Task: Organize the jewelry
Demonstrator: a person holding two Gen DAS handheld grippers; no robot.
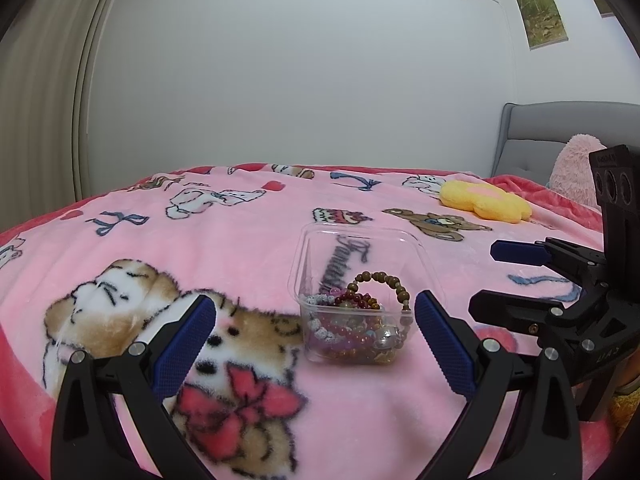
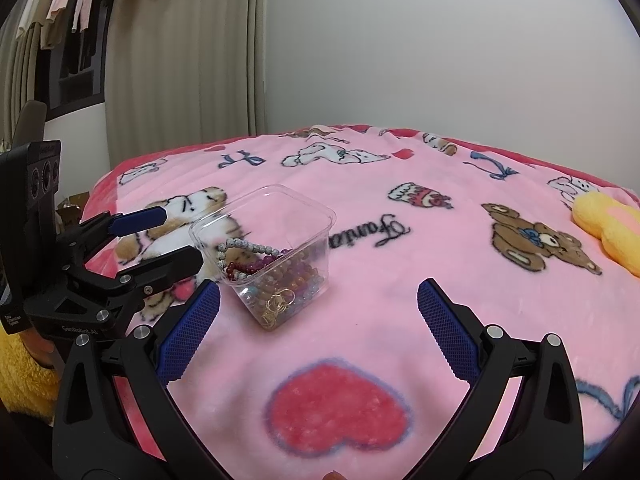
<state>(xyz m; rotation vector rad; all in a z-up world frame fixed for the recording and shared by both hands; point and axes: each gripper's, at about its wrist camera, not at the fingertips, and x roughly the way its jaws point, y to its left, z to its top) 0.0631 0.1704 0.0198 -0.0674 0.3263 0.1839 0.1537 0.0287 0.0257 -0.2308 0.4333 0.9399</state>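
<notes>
Jewelry point(image 1: 354, 320) lay gathered inside a clear plastic container point(image 1: 362, 248) that stood on the pink blanket point(image 1: 248, 248) covering the bed. Contents visible through the wall included a brown bead strand point(image 1: 384, 282) arching above the heap, a white speckled bracelet point(image 2: 248, 246), dark red beads and small gold rings point(image 2: 280, 304). No loose piece showed on the blanket in either view, so collection appeared complete or nearly so. No lid was in view, and whether closing or further sorting was still required could not be determined.

The left gripper point(image 1: 316, 340) hovered low over the blanket with its jaws spread wide and empty, the container just ahead between the blue pads. The right gripper point(image 2: 320, 320) was likewise wide open and held nothing, with the container ahead and to its left. Neither tool touched the container.

A yellow flower cushion point(image 1: 486, 200) lay well apart, toward the grey headboard point(image 1: 560, 136).
</notes>
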